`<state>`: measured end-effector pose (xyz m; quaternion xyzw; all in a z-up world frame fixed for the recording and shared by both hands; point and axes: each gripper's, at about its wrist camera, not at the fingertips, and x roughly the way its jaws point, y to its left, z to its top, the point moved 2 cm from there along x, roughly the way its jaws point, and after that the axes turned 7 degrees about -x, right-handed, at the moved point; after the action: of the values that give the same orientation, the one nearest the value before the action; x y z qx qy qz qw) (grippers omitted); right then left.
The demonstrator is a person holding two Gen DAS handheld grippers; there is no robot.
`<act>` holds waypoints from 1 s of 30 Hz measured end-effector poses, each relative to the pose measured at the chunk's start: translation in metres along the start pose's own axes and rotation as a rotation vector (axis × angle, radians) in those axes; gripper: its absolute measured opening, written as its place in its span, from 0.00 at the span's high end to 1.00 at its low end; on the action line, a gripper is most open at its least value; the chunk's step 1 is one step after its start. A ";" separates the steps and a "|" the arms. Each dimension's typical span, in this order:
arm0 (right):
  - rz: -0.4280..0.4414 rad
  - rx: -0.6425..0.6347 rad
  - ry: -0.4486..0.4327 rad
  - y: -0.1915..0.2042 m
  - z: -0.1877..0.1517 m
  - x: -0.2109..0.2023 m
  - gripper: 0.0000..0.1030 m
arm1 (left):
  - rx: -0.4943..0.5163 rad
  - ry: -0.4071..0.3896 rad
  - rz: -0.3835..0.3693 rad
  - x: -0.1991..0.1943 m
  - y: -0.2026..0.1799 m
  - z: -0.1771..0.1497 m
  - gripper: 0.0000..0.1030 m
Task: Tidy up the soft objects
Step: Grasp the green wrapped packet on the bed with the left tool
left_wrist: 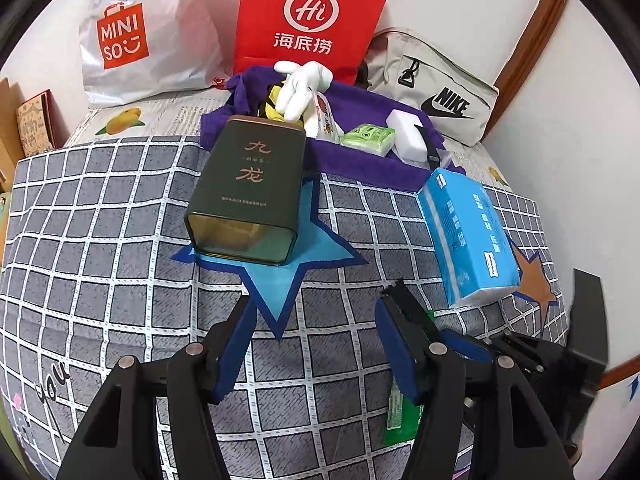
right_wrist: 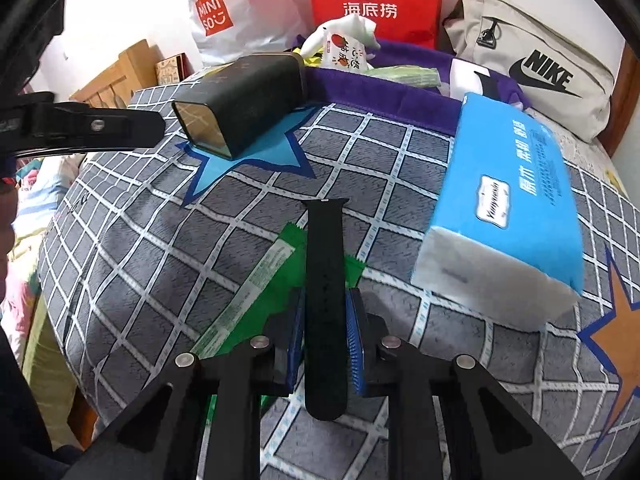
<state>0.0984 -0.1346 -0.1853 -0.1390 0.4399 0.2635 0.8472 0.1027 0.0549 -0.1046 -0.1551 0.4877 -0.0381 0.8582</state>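
Nearby, tissue pack [right_wrist: 508,216] beside strap [right_wrist: 325,280]

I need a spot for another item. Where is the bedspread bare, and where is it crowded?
Bare: the grey checked bedspread left of the dark tea tin, and the strip between the tin and the blue tissue pack. Crowded: the purple cloth behind them, and around the green packet.

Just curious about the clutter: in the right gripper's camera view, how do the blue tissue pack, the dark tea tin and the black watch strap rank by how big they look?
1. Blue tissue pack
2. Dark tea tin
3. Black watch strap

The tin lies farther away, so it may really be bigger than it looks; the strap sits right at the camera.
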 end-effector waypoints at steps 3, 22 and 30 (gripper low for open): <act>-0.007 -0.002 0.011 0.002 -0.010 -0.015 0.80 | -0.002 0.007 -0.007 0.002 0.001 -0.002 0.42; -0.020 -0.042 0.059 0.012 -0.017 0.000 0.66 | -0.012 0.032 -0.007 0.005 0.009 -0.013 0.42; -0.007 0.003 0.016 -0.001 -0.028 -0.017 0.80 | 0.044 0.060 -0.017 0.012 0.000 -0.031 0.42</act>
<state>0.0716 -0.1539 -0.1876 -0.1416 0.4467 0.2589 0.8446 0.0825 0.0454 -0.1288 -0.1390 0.5108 -0.0608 0.8462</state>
